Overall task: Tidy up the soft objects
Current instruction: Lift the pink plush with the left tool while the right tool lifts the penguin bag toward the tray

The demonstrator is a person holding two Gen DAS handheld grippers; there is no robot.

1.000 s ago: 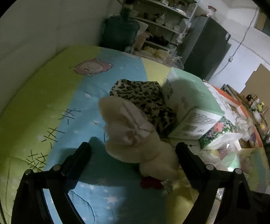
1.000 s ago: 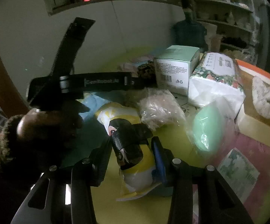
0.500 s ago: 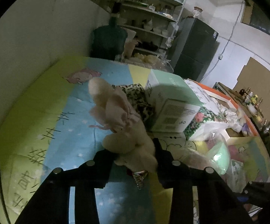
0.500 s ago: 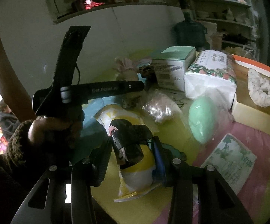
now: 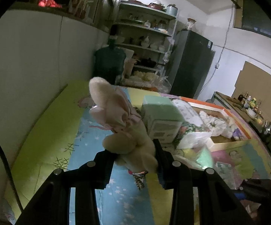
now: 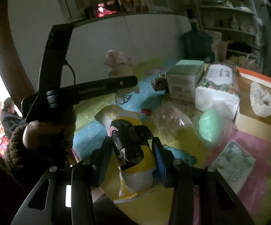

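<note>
My left gripper (image 5: 135, 159) is shut on a cream plush rabbit with pink ears (image 5: 120, 123) and holds it up above the colourful play mat (image 5: 47, 140). The rabbit also shows in the right wrist view (image 6: 118, 63), raised beyond the left gripper's handle (image 6: 90, 91). My right gripper (image 6: 129, 155) is shut on a yellow, white and black soft toy in a plastic wrapper (image 6: 133, 155), held just above the mat (image 6: 182, 146).
A mint-topped carton (image 5: 161, 120), a floral tissue pack (image 6: 218, 82), a green soft ball in a bag (image 6: 210, 125), a crumpled clear bag (image 6: 171, 118) and a leopard cloth (image 6: 159, 82) lie on the mat. An orange-rimmed box (image 5: 206, 106) holds white soft items. Shelves and a dark fridge stand behind.
My left gripper closed on the plush rabbit and lifted it off the mat. My right gripper rose slightly, still holding the wrapped toy.
</note>
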